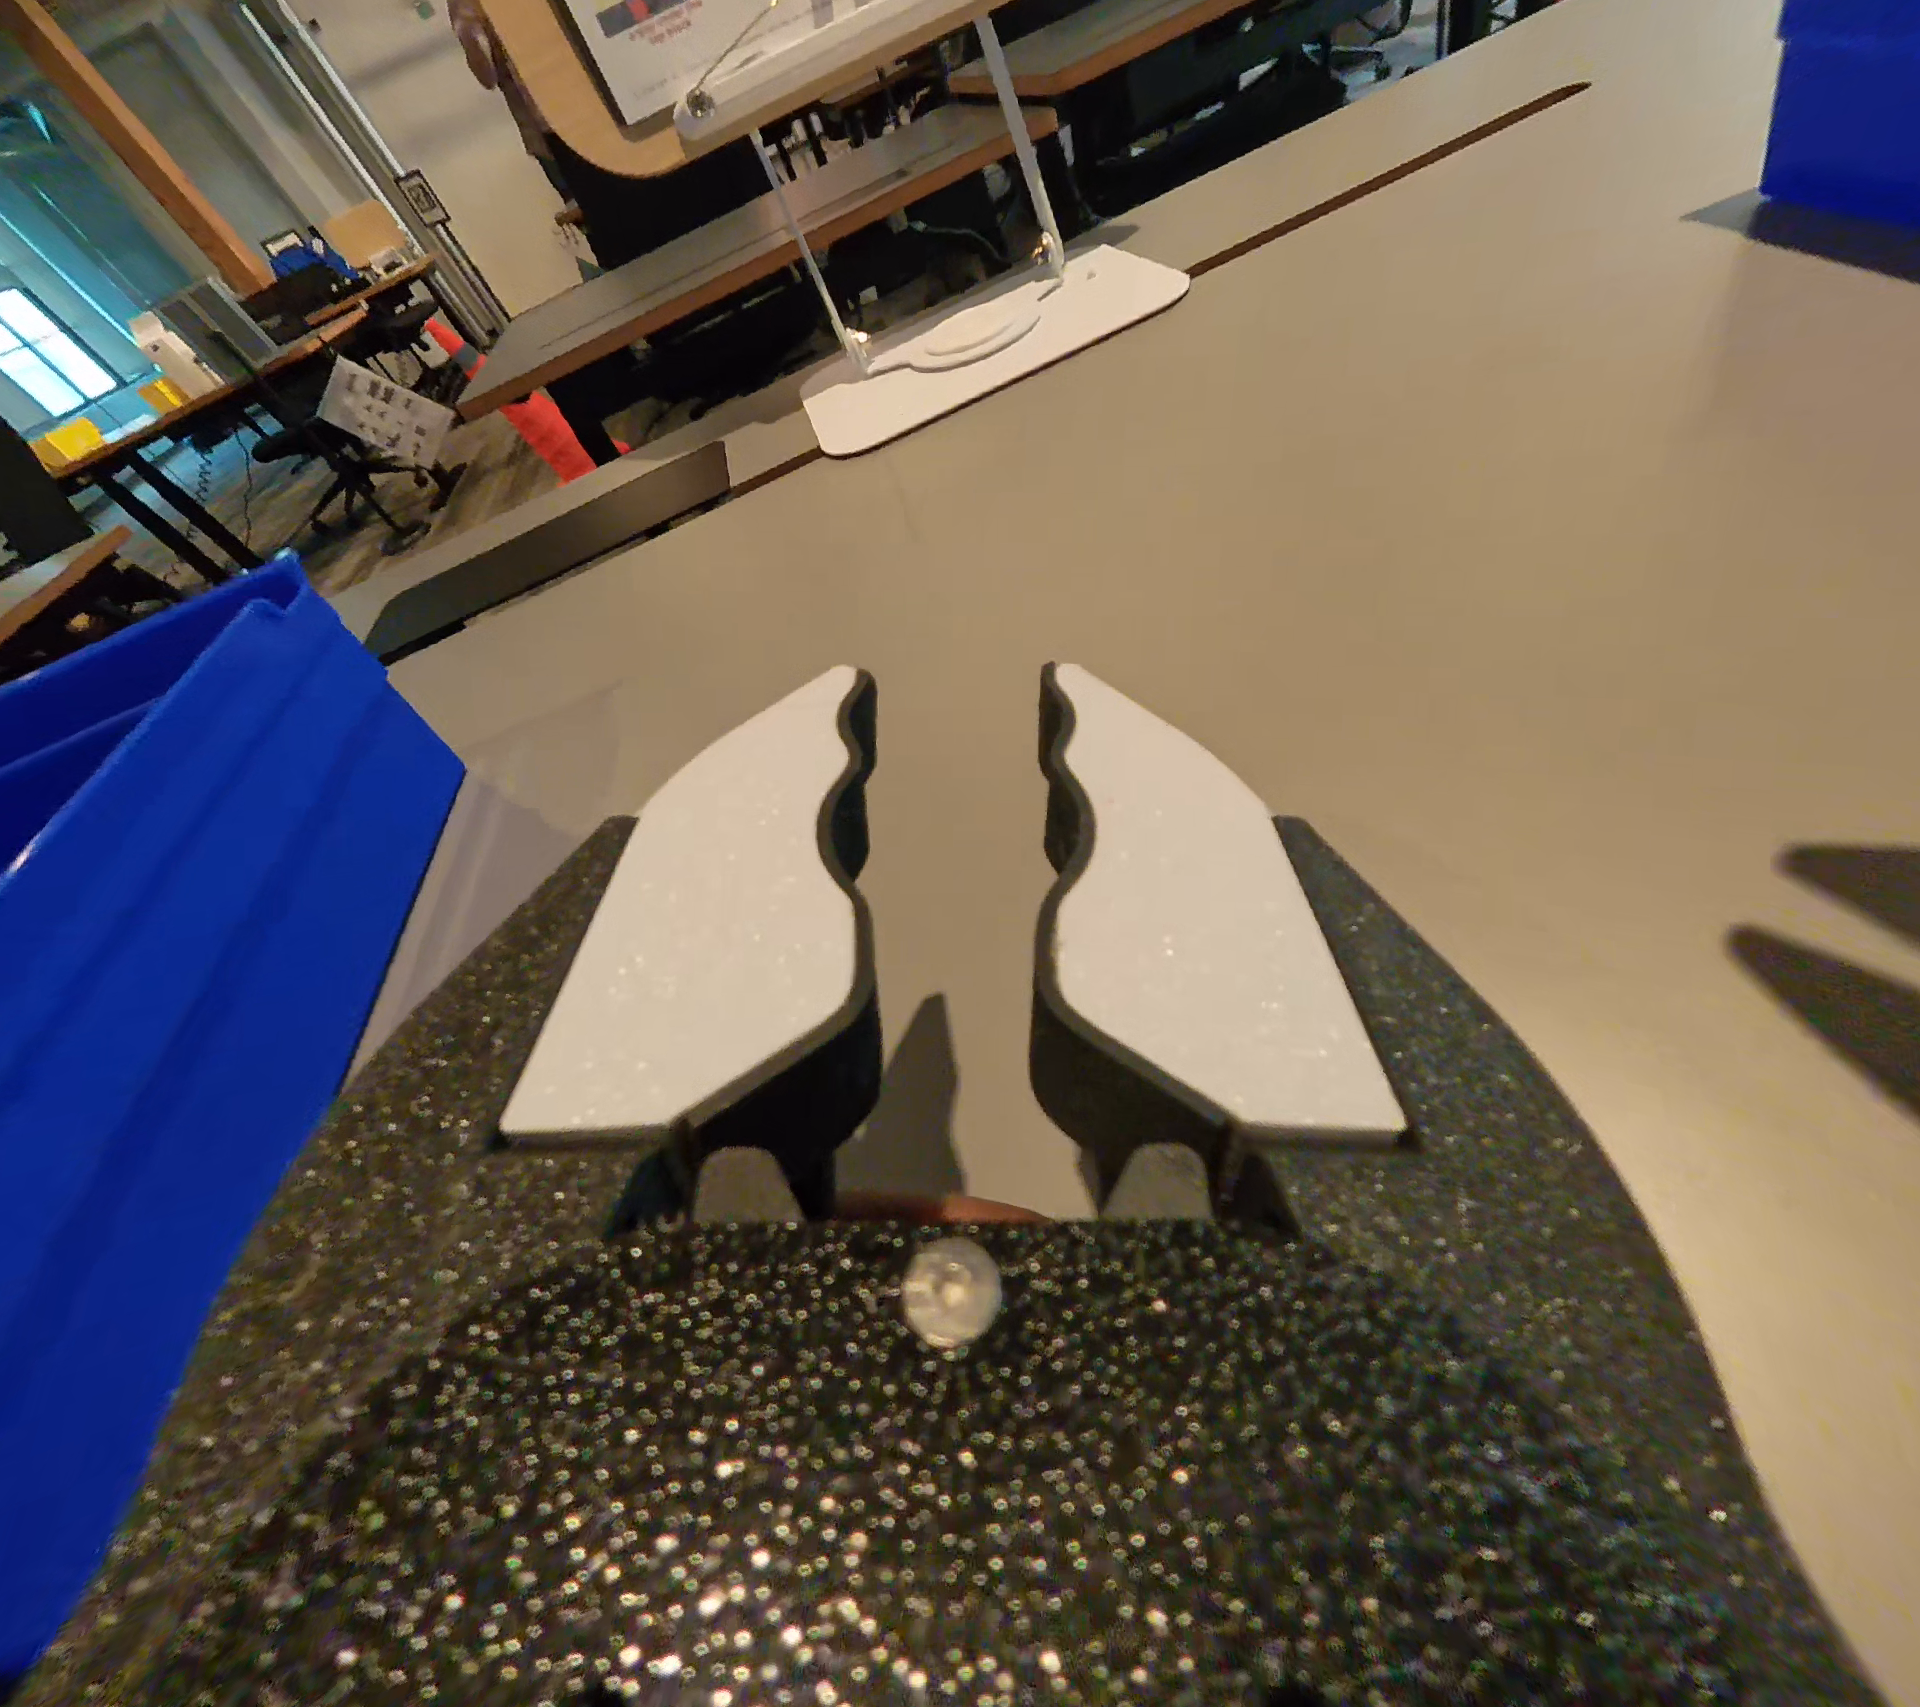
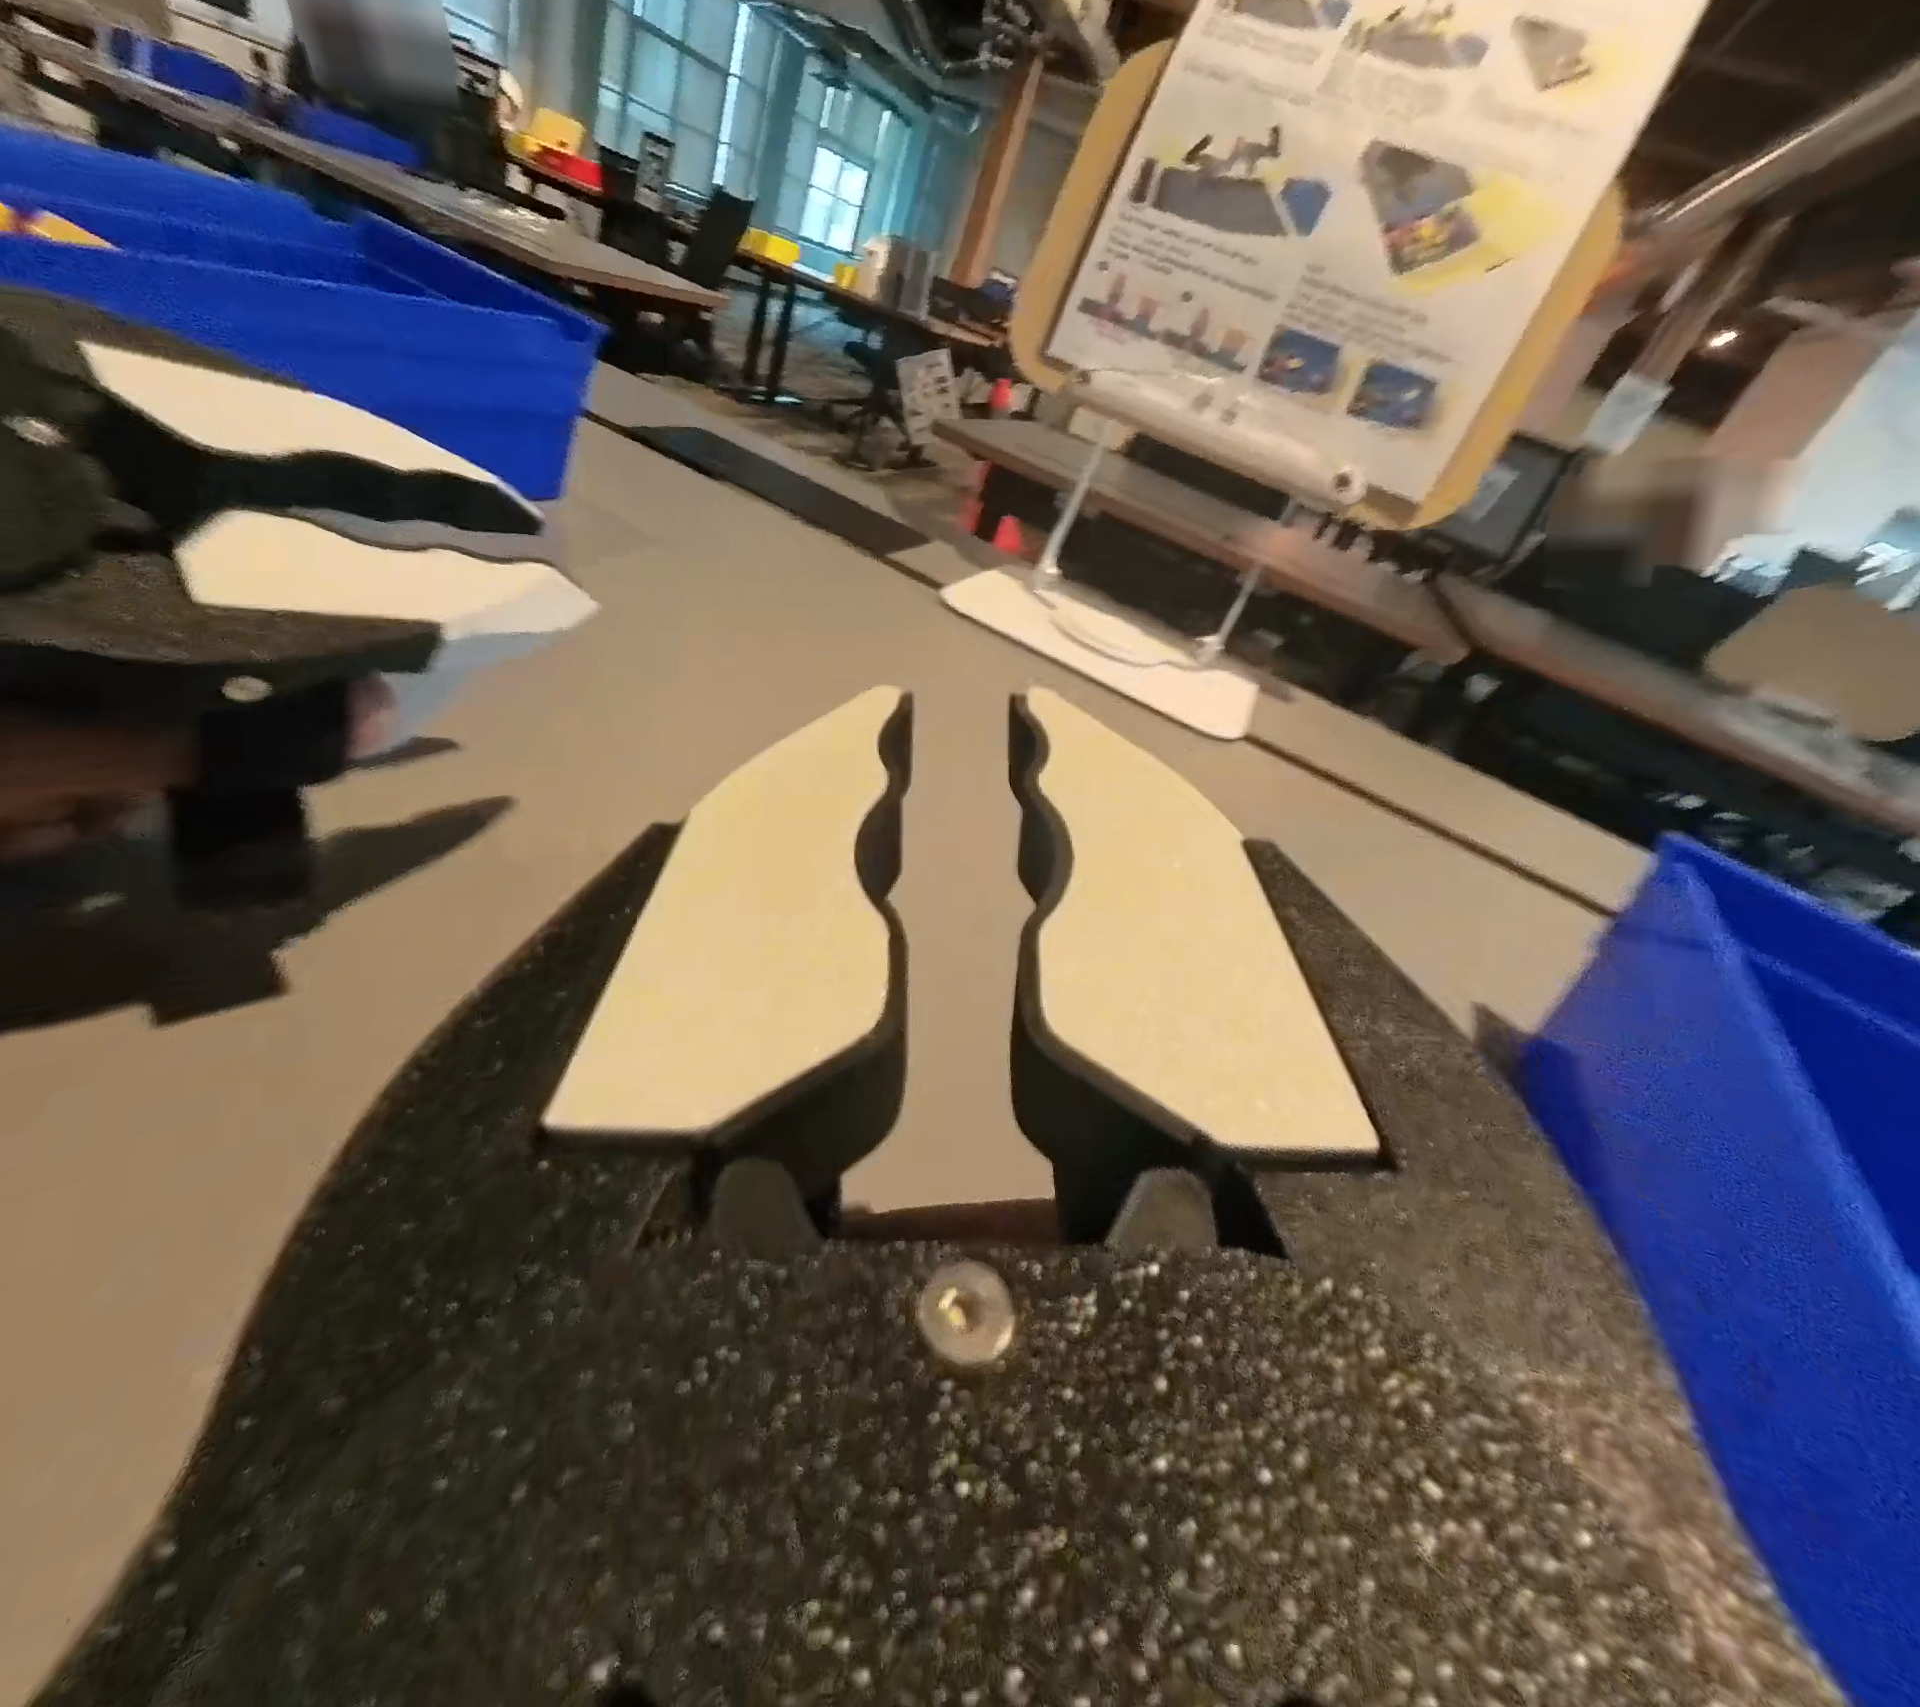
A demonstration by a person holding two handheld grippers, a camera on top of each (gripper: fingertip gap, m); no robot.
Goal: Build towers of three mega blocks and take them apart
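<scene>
The left claw [image 1: 956, 691] and right claw [image 2: 961, 707] both hover over the grey worktop [image 1: 1455, 514], narrowly parted and empty. No blocks show clearly; blue bins [image 1: 187, 930] flank both side edges.

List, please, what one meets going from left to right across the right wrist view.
Left gripper → left blue bin behind it → right gripper, open over the grey table → white stand with the instruction sheet → right blue bin.
</scene>
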